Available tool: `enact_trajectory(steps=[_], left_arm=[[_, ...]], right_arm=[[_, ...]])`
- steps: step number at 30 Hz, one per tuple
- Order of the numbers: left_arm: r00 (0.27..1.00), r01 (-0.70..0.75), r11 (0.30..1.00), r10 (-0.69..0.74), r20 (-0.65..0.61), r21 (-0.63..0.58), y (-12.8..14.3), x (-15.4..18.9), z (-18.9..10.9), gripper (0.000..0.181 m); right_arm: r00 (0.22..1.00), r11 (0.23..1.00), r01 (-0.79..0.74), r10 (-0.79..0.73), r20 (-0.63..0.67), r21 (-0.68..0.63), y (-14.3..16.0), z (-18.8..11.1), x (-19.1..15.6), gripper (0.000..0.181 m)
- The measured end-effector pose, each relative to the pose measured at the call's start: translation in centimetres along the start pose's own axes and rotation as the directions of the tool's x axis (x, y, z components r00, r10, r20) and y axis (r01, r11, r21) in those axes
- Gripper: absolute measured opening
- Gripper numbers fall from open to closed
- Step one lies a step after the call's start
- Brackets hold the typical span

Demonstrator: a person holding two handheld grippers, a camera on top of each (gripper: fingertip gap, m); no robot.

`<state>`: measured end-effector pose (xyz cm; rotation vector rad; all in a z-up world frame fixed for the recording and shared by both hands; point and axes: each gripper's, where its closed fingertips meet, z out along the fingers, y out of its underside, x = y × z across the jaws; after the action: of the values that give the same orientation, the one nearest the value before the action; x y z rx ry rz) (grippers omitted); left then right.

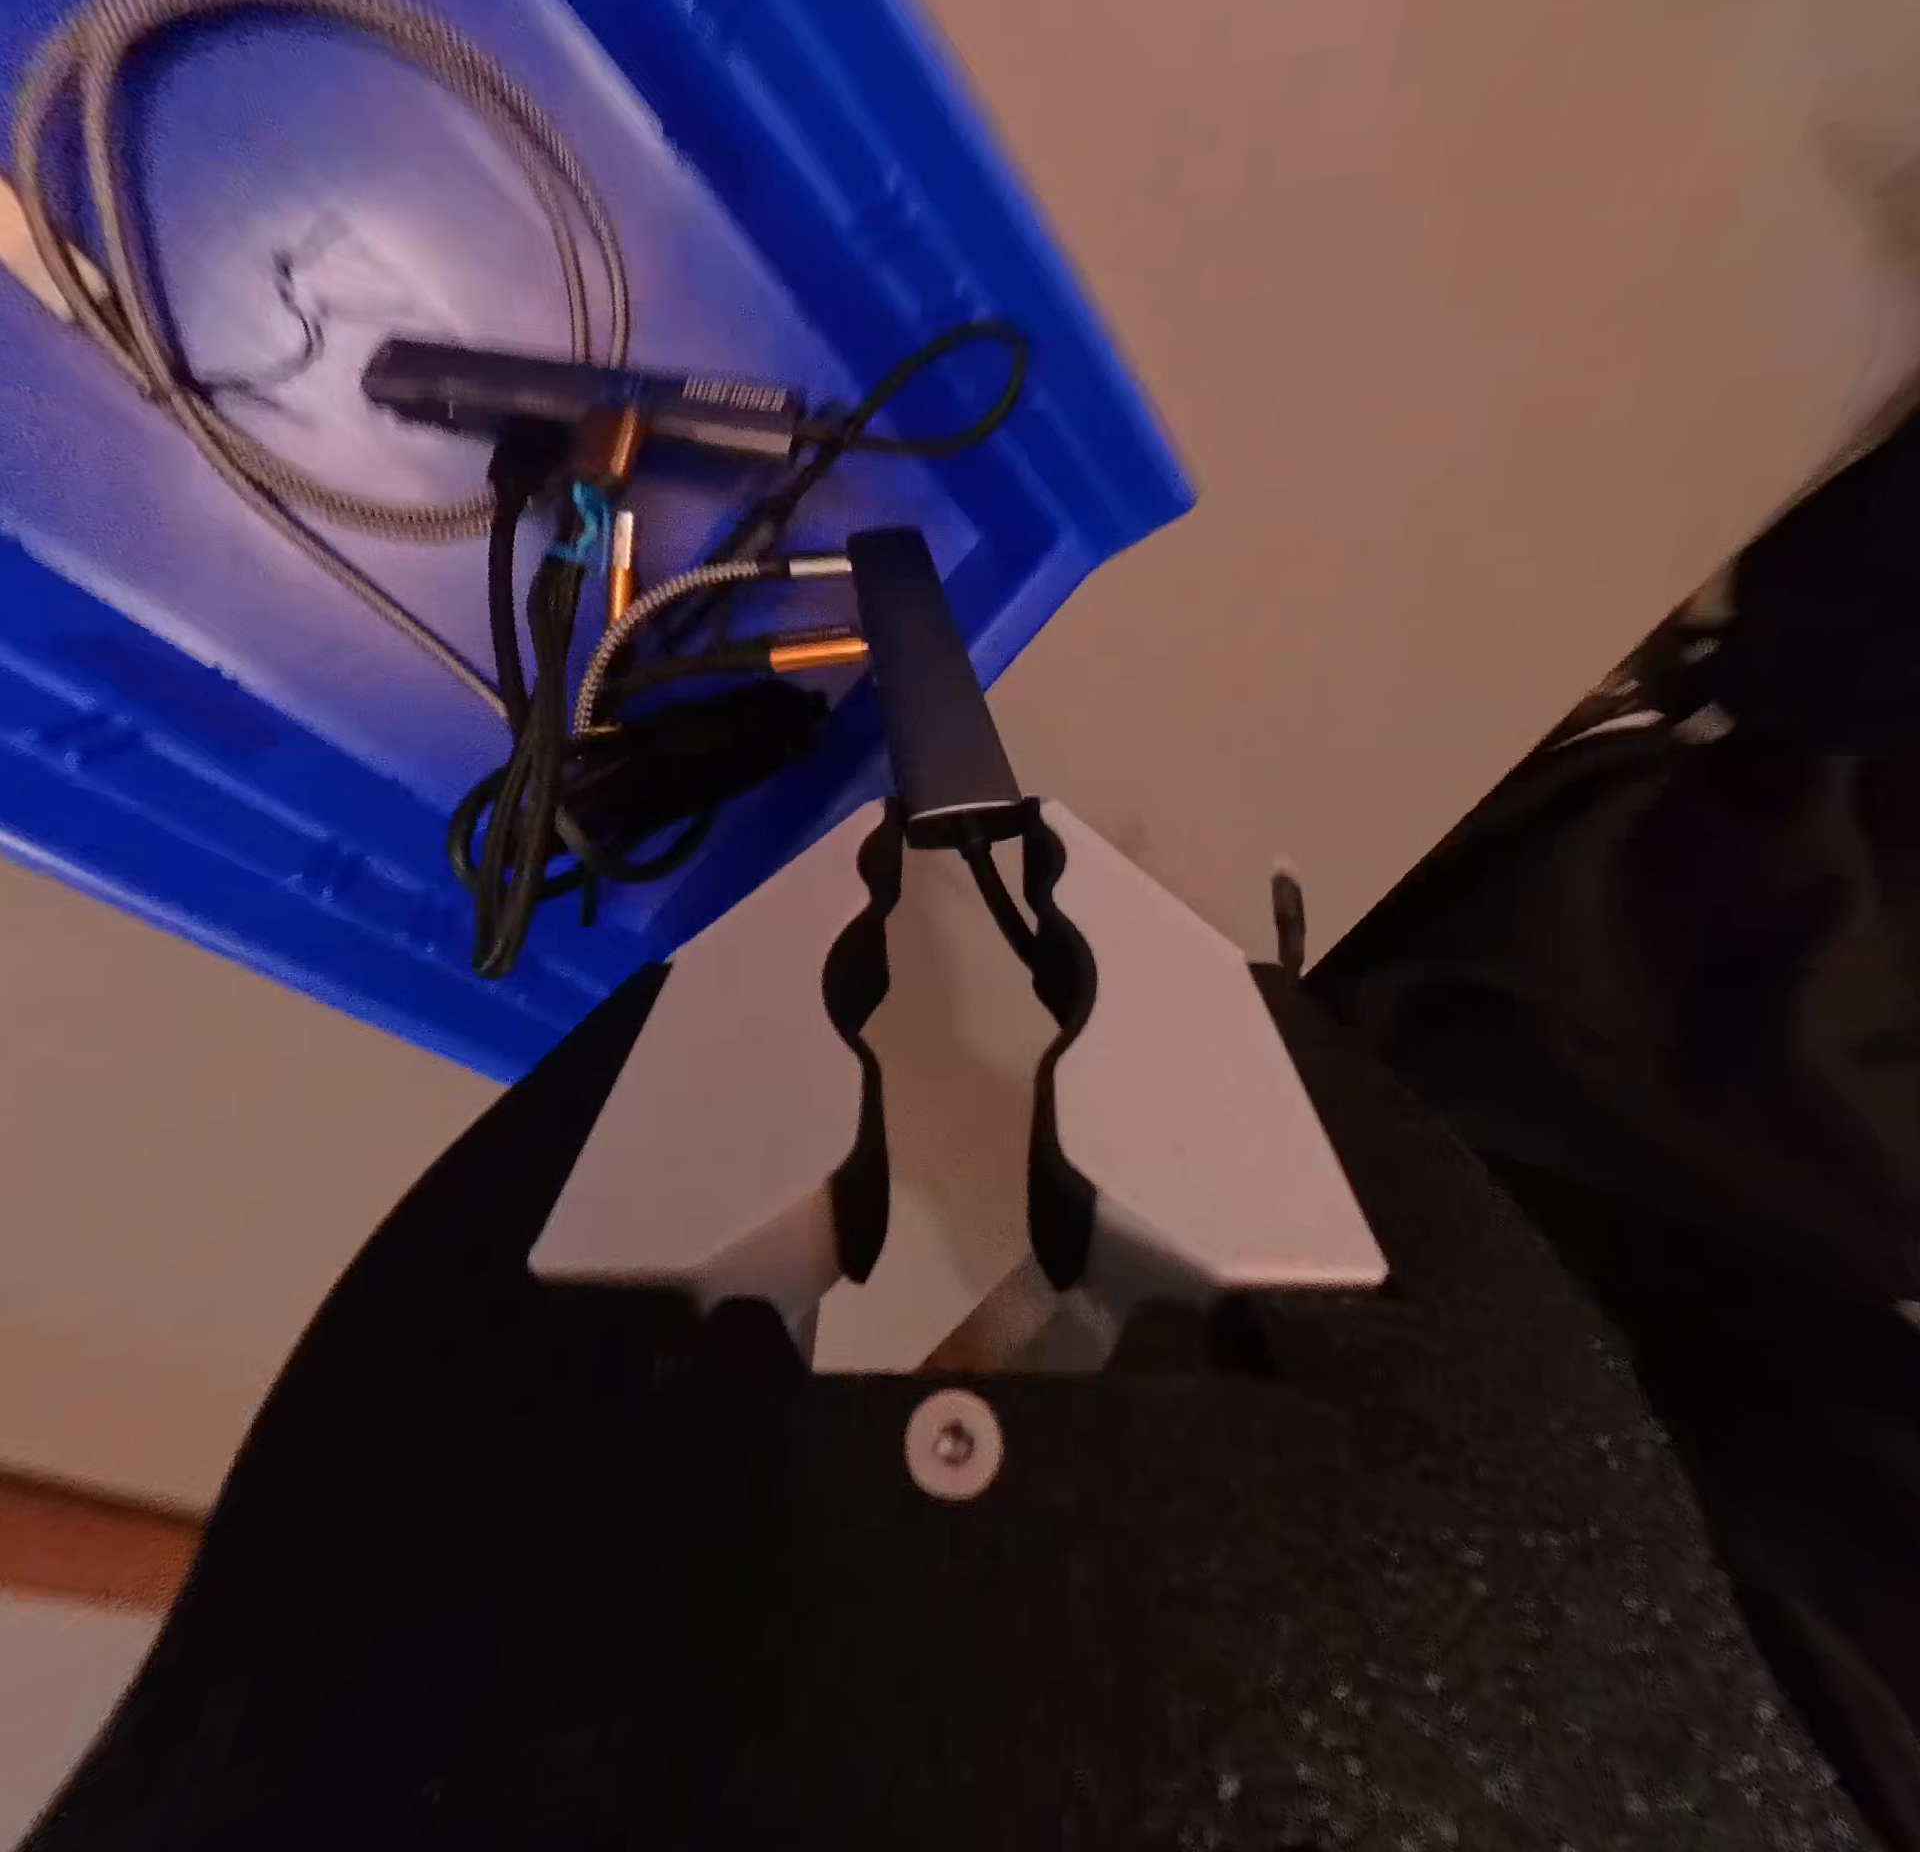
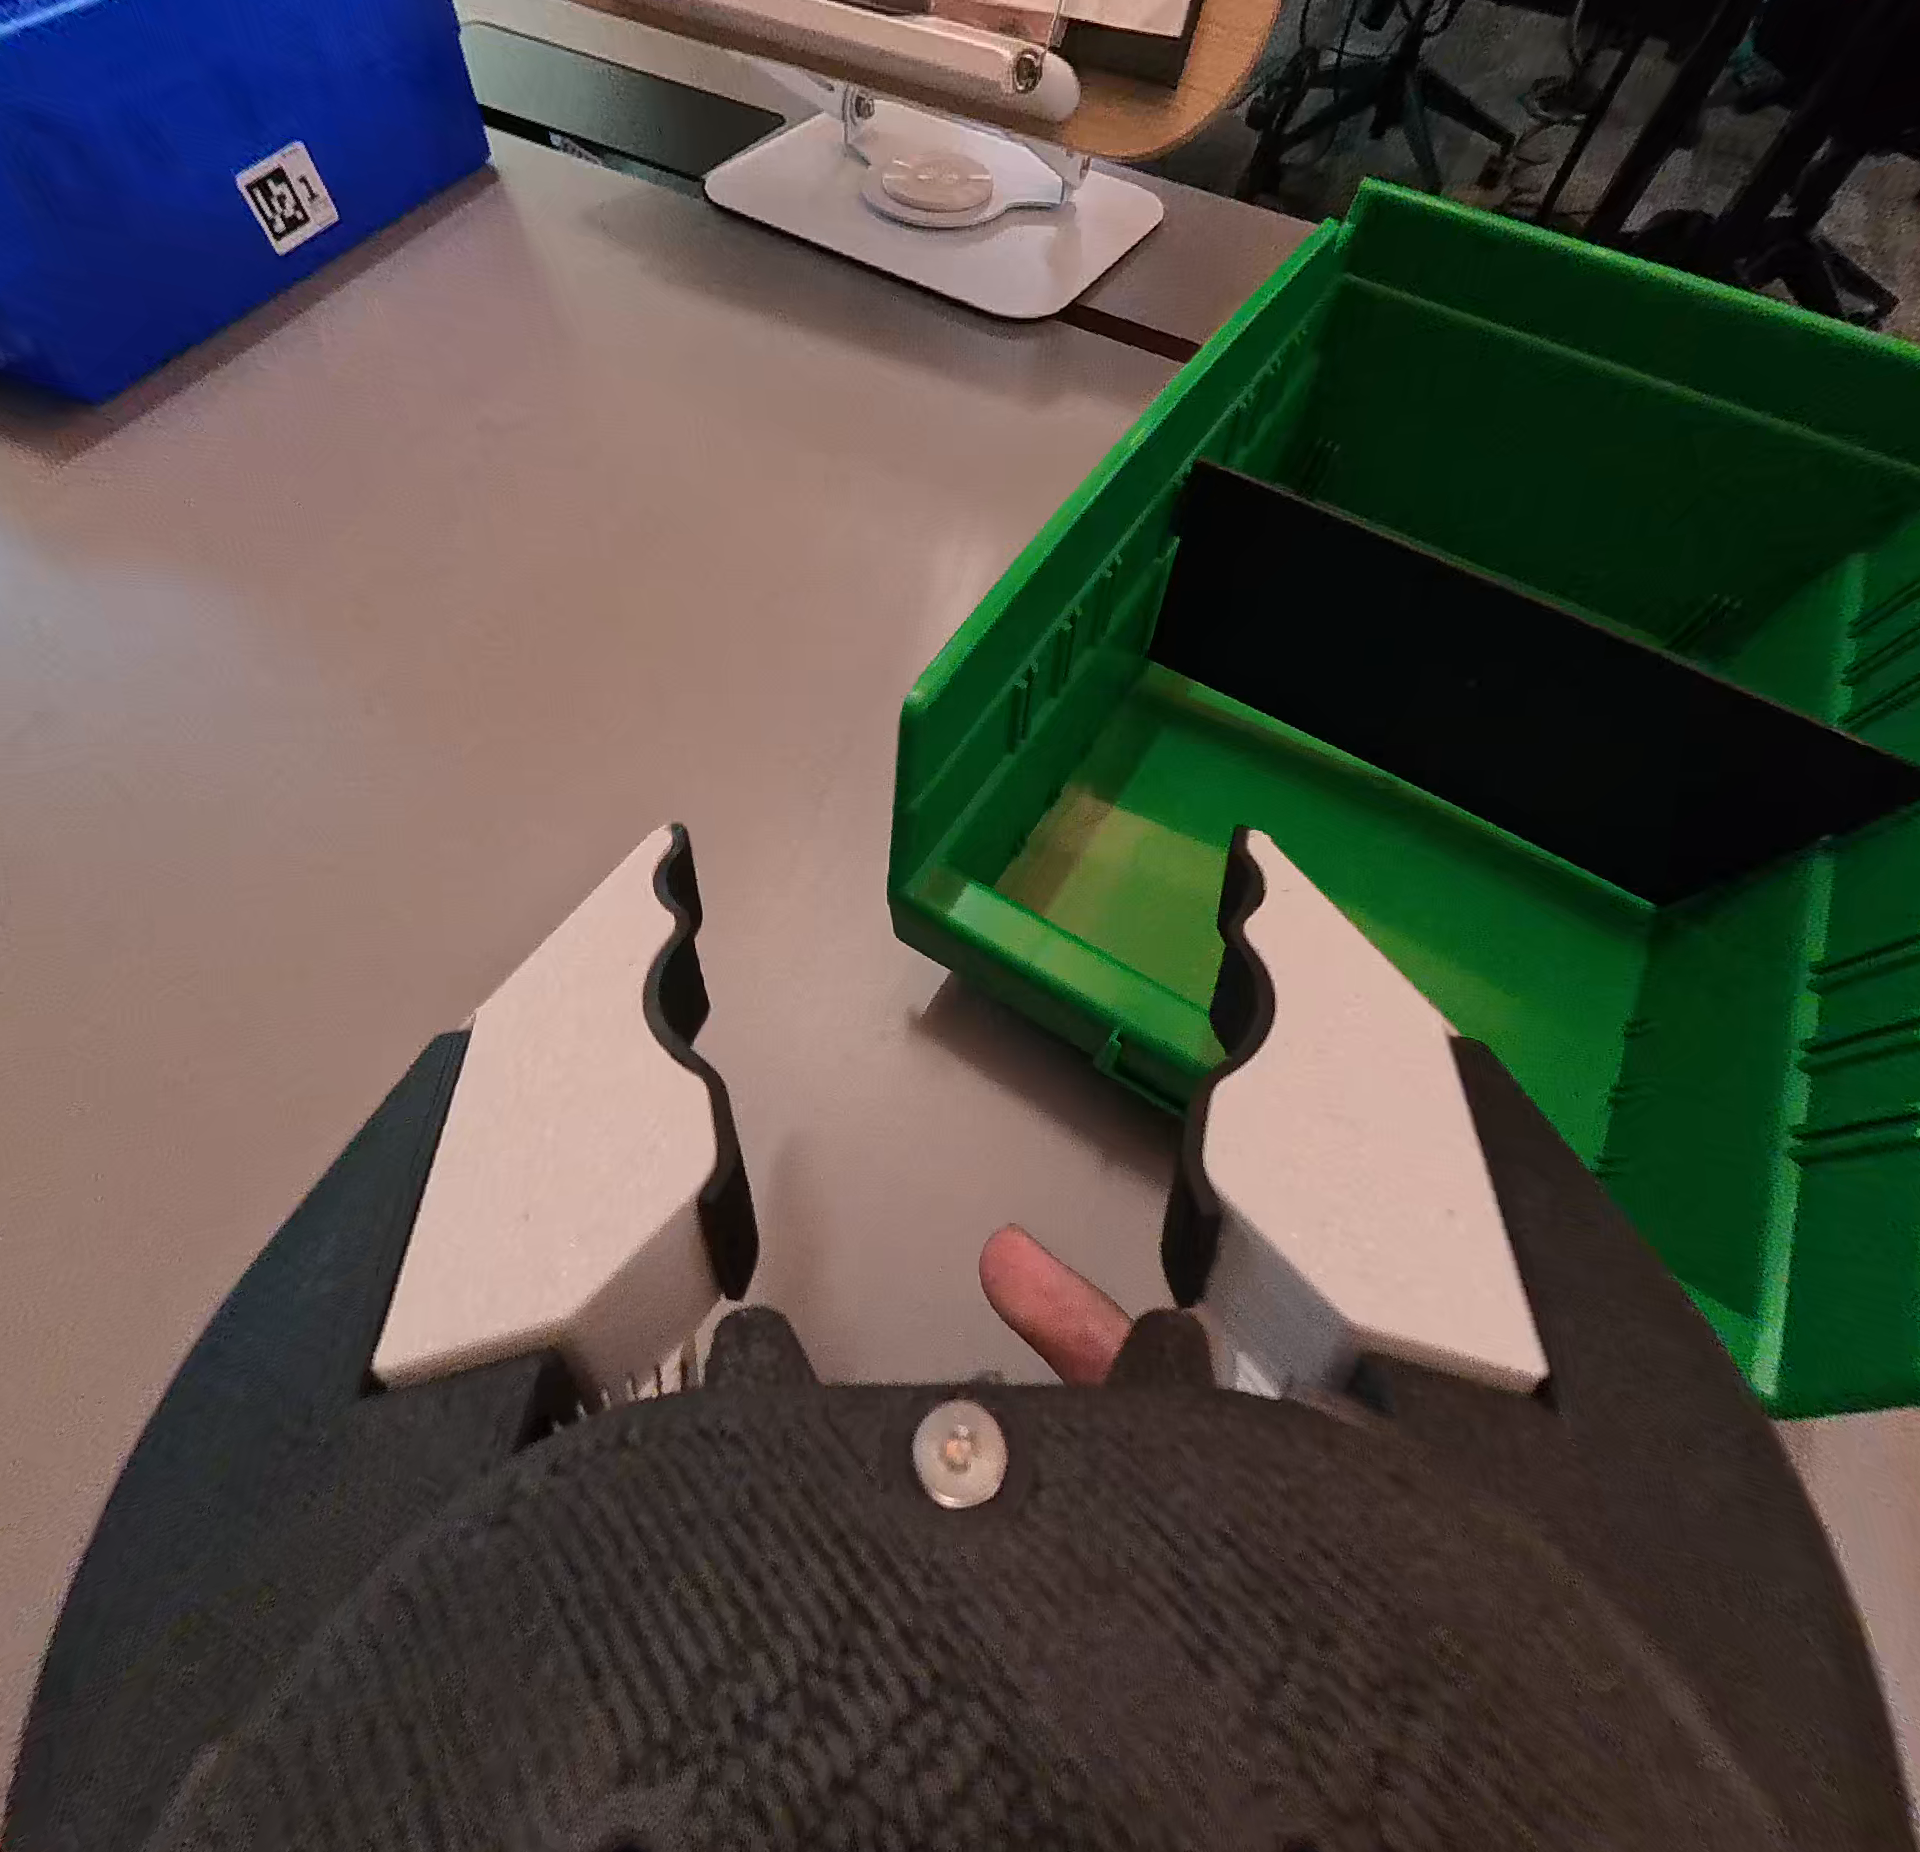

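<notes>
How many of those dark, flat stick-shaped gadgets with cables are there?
2. One dark stick is clamped at its end in the left gripper, over the blue bin. The other lies inside the bin among tangled cables, which may hide more.

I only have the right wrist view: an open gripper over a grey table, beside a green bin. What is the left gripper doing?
Observer: The left gripper is shut on a dark slim hub, holding it by its cabled end.
Operator: Where is it?
Observer: At the edge of the blue bin, the hub pointing toward a tangle of cables.
Operator: Anything else in that bin?
Observer: A second dark hub and a coiled braided cable lie on its floor.
</notes>
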<state>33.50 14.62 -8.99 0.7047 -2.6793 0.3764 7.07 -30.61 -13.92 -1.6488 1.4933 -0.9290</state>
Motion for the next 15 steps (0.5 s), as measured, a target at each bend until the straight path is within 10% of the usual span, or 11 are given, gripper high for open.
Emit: enact_trajectory(steps=[8,15], left_arm=[[0.955,0.064,0.856,0.098,-0.282,0.513,-4.3,3.9,-9.9,0.021],[0.941,-0.235,0.729,0.336,-0.038,0.642,-4.4,8.2,-10.9,0.021]], right_arm=[[1.000,0.999,-0.030,0.030,-0.001,0.017,0.0,-0.5,0.4,0.099],[0.993,0.993,-0.029,0.016,0.117,0.112,-2.3,-0.3,-3.0,0.106]])
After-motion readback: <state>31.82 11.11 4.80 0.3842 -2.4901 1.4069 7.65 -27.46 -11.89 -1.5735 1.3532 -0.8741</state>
